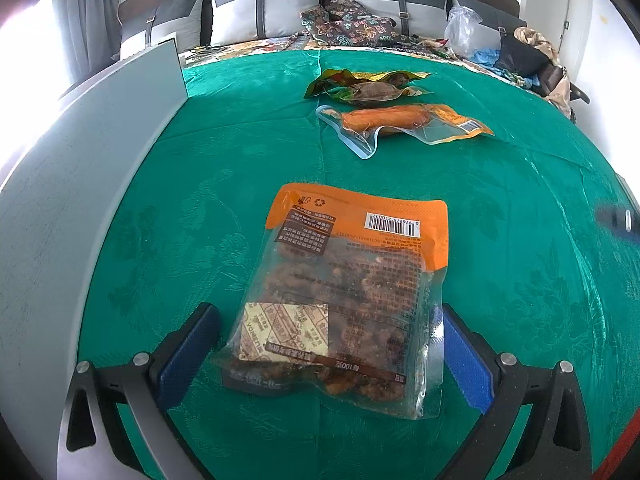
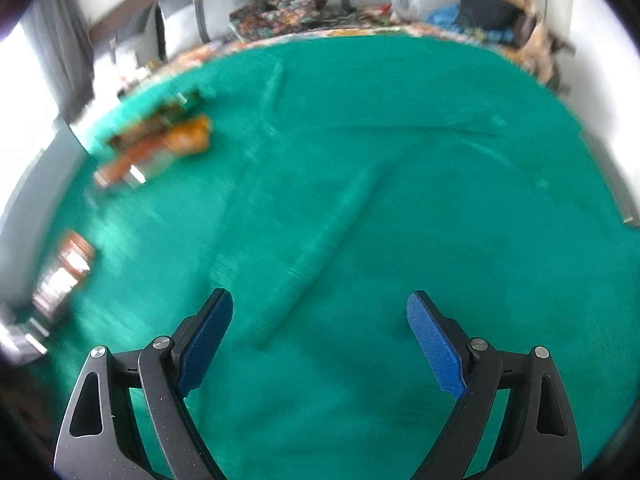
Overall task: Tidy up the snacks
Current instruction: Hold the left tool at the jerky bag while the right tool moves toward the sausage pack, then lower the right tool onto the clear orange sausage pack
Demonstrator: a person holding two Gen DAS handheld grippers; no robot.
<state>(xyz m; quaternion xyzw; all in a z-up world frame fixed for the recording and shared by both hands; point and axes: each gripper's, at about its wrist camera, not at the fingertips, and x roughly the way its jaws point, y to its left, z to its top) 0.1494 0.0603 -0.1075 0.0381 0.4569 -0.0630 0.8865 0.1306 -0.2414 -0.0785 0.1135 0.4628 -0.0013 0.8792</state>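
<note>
Snack bag [image 1: 344,292] was left flat on green cloth [image 1: 500,208].
L gripper [image 1: 328,344] was spread wide w/ bag between, untouched; R gripper [image 2: 320,336] wide, nothing held.

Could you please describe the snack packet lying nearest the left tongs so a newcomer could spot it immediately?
Start from the green bedspread. The near packet lies flat on it between the open left tongs, well short of the two smaller packets. Only it has a wide orange top band with a white barcode, above a clear window of brown pieces.
</note>
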